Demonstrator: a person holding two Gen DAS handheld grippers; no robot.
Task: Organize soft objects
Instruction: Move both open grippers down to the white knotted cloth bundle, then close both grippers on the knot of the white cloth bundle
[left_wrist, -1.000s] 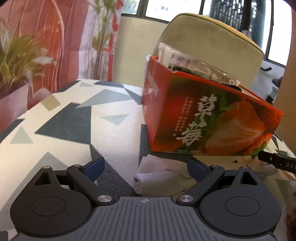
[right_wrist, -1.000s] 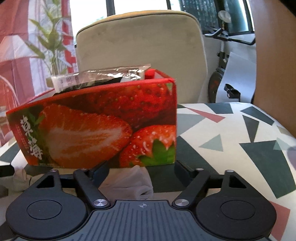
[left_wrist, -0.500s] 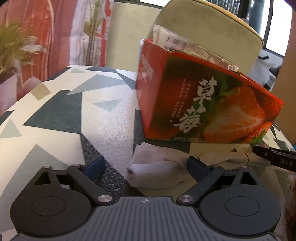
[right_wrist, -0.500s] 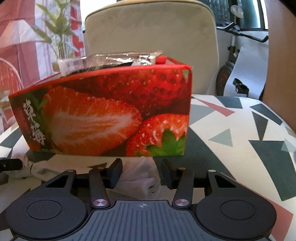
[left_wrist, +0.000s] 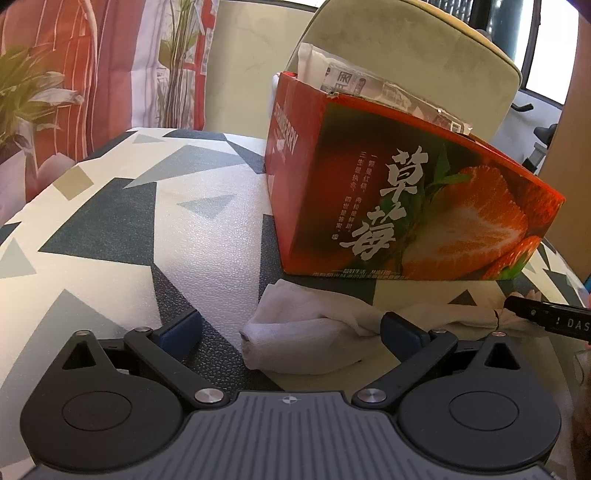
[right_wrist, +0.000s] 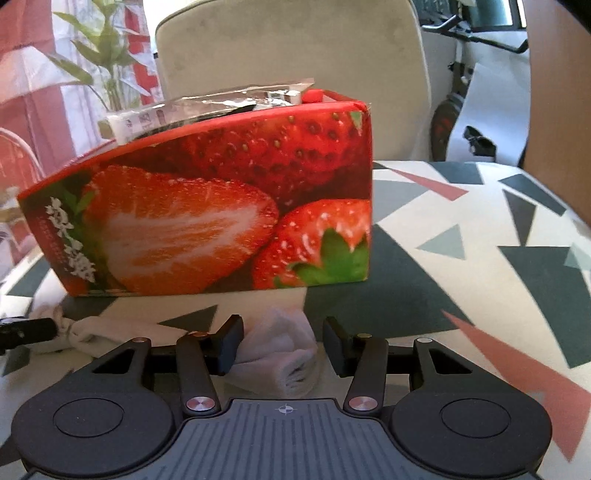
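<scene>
Two spread claws (left_wrist: 291, 328) (right_wrist: 282, 341) straddle a white sock (left_wrist: 306, 343) — strawberry box (left_wrist: 406, 206) holds packets (right_wrist: 207, 107).

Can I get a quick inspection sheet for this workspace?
Surface: tablecloth with a triangle pattern.
Job's things: white sock lies stretched in front of the strawberry box; its other end is folded.
Clutter: plastic-wrapped packets stick out of the box top.
Grippers: left tool open, the sock's end between its fingers; right tool open, straddling the folded end.
Cables: nothing seen.
Surroundings: beige chair, potted plant, exercise bike.
</scene>
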